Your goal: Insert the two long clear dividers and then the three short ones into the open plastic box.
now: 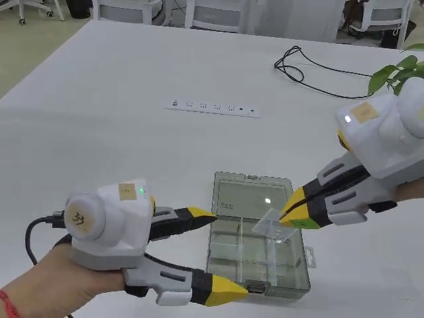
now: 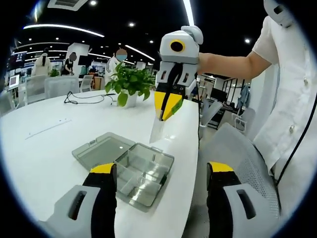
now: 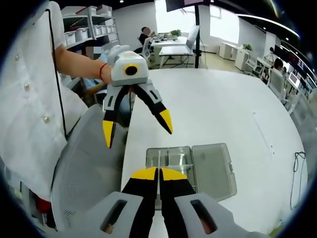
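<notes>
Clear plastic, a divider (image 1: 267, 224) is pinched in the closed right gripper (image 1: 290, 216) over the open box (image 1: 216, 246) on the white desk (image 1: 119, 139). The left gripper (image 1: 226, 252) is held spread wide at the box's left side.

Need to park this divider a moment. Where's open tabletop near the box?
Bare table lies between the power strip and the box lid, and rightward below the black cable. Crowded at the box: the open left gripper flanks its left edge, the right gripper holds the divider over it.
</notes>
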Available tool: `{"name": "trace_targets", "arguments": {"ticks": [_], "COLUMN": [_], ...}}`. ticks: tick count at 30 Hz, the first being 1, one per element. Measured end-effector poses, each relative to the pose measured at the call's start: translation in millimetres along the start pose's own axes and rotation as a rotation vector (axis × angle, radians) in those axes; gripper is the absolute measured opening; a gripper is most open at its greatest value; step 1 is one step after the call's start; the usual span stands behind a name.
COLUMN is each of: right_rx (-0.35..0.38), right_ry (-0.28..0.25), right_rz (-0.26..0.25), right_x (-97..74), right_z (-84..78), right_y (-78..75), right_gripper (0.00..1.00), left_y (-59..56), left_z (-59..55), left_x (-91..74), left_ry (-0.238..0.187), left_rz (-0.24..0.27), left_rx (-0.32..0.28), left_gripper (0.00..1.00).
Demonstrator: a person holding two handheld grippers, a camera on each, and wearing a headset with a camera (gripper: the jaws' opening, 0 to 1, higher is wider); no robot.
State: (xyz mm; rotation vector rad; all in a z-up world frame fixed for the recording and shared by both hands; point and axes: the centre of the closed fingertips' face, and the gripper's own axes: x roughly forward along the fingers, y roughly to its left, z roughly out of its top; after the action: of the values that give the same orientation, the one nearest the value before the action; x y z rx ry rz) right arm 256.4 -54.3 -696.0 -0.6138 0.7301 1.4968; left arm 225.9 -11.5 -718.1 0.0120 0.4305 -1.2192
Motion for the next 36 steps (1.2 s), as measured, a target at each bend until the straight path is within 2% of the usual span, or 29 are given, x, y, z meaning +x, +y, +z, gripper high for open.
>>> {"name": "trace_targets", "arguments": {"ticks": [4,16,18,24,36], "right_rx": [0.013,0.033,0.039,0.045,0.045], "right_ry": [0.001,-0.005,-0.003,0.017,0.02], "right_rz": [-0.013,-0.019,-0.019,-0.023,-0.026], "right_x": [8.4,28.8,35.6,40.8,45.4], "right_z": [-3.8,-19.4,-27.4,-36.2,-43.6], "right_y": [-5.9,-12.6,-17.4,-19.1,-22.6], "right_gripper": [0.03,0.03,0.03,0.03,0.03], "left_y": [2.7,7.7,7.5,7.5,6.8], "left_z": [-3.8,-13.1,-13.8,-14.2,-15.2], "left_x": [-1.8,-5.7,-6.0,-6.5,-6.0], "left_ry": [0.005,0.018,0.021,0.022,0.021], "left_rz": [0.013,0.031,0.031,0.029,0.029], "left_rx": [0.001,-0.024,-0.027,-0.032,-0.037], "left_gripper": [0.84,0.99,1.0,1.0,1.0]}}
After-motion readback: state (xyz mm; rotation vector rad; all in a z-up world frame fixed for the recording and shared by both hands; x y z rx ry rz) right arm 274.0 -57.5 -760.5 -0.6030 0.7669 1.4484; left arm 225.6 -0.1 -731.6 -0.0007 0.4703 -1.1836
